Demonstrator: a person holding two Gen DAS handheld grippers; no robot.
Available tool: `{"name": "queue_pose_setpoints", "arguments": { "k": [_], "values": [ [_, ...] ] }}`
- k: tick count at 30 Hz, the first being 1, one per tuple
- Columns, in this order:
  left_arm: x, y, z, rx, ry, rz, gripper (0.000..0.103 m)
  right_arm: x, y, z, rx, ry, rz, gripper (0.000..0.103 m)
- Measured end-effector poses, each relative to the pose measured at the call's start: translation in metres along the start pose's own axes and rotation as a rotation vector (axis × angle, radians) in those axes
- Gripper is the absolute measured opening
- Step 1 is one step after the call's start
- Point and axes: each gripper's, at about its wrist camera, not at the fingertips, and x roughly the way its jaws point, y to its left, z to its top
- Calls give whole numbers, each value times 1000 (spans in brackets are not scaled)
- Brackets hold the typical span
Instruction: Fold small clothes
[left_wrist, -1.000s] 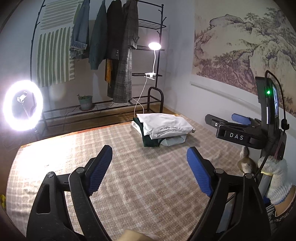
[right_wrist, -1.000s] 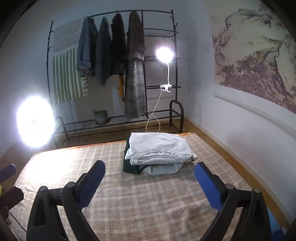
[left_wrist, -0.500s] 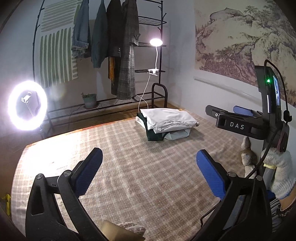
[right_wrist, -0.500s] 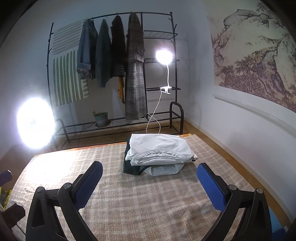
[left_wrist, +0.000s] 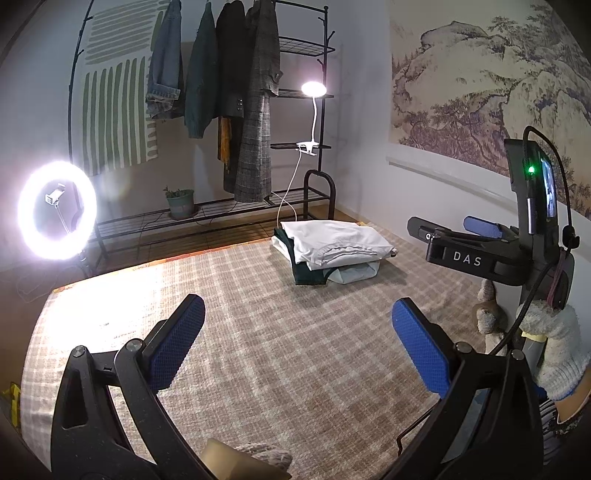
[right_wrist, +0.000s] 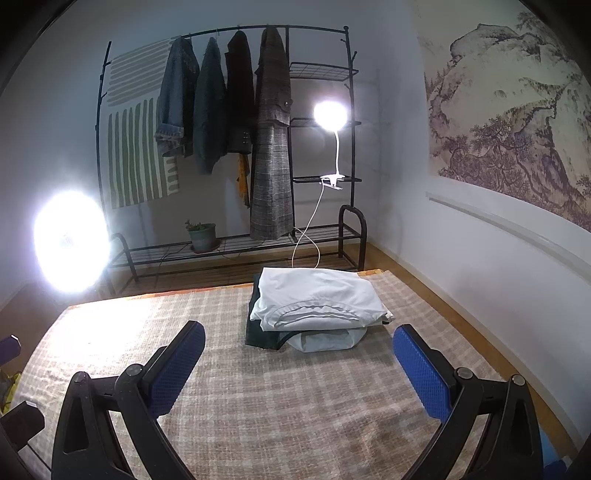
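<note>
Hovering over the plaid surface, both grippers, left and right, keep jaws spread and empty; the folded stack lies ahead, perhaps three garments.

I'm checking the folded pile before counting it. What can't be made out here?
- Pile: how many garments; the white top piece covers those beneath, both views.
- Ring light: glare blanks it, right view.
- Right gripper: fingertips overlap side-on, left view.
</note>
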Motion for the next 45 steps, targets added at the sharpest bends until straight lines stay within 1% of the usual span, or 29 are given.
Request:
{"name": "queue_pose_setpoints", "arguments": {
  "k": [34, 45],
  "values": [
    [-4, -3, 4, 2, -7, 5, 103, 1, 8, -5, 0, 10, 10, 103],
    [-6, -2, 5, -6, -3, 18, 103, 4, 8, -4, 2, 12, 12, 103]
  ]
}}
